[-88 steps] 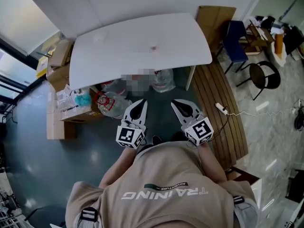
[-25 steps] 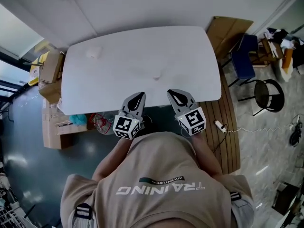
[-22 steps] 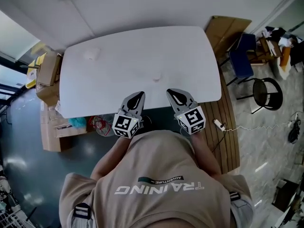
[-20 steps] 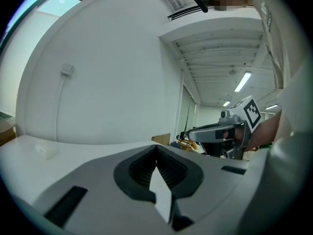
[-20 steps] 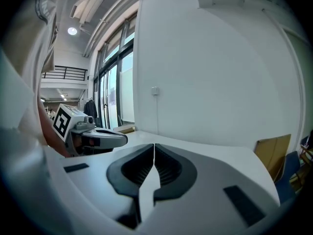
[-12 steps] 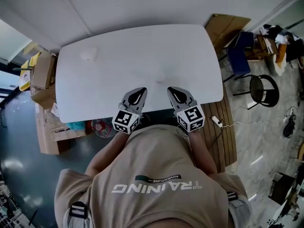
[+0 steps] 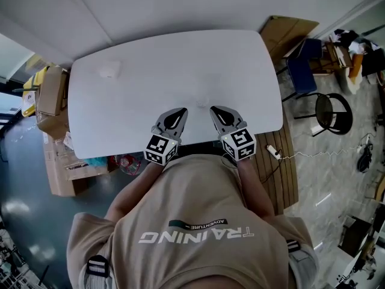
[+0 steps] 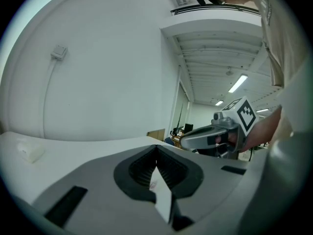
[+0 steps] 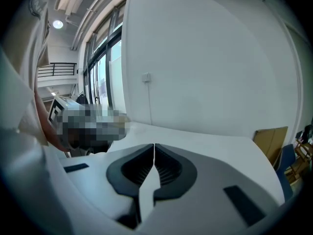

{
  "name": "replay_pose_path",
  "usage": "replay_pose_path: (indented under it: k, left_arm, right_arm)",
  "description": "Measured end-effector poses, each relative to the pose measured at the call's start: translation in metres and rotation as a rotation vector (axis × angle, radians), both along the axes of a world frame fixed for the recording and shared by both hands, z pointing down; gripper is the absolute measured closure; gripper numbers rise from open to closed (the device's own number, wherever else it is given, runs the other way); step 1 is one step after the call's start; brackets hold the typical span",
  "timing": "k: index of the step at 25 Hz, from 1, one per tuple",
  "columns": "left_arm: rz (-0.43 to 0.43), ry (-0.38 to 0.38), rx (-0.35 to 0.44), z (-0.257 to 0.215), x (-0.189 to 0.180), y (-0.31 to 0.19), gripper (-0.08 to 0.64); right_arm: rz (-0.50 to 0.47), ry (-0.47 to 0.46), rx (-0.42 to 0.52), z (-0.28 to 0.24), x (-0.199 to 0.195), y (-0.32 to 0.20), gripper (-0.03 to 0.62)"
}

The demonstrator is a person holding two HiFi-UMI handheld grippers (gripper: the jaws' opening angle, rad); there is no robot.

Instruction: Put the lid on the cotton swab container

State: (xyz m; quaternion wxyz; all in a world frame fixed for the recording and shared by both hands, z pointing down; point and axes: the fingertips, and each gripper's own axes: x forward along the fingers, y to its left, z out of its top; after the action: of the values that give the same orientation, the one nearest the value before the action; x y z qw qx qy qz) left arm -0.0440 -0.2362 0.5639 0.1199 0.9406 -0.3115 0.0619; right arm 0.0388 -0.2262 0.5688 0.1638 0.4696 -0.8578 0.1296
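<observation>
On the white table (image 7: 240,71) lie two small things. A pale piece (image 7: 108,72) sits near the far left corner, well apart from both grippers. A smaller piece (image 7: 201,102) lies just ahead of the gripper tips, between them and touching neither. Both are too small to tell lid from container. Cardboard boxes (image 7: 51,95) stand on the floor past the table's left end, and a dark chair (image 7: 331,110) and a power strip (image 7: 272,152) lie off its right end.

The left gripper (image 7: 180,111) has its jaws pressed together with nothing between them, and so does the right gripper (image 7: 215,109). They are side by side over the near edge, pointing toward the wall (image 7: 180,5). Bare tabletop stretches ahead to the far edge by the wall and out to both sides.
</observation>
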Motion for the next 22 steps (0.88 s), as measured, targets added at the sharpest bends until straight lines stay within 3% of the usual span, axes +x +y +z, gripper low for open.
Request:
replay_pose_path:
  k: [7,15,22]
  left_arm:
    - [-0.001,-0.015,-0.035,0.011,0.003,-0.011,0.548]
    - [-0.02,0.013,-0.026,0.012,0.005,-0.024,0.548]
    - [-0.036,0.003,-0.011,0.012,0.001,-0.032,0.548]
  right_arm:
    - [-0.068,0.017,-0.043,0.011,-0.005,-0.046,0.571]
    - [-0.121,-0.001,-0.197,0.049,-0.012,-0.083,0.571]
    - [-0.161,0.059,-0.299,0.085,-0.014,-0.084,0.571]
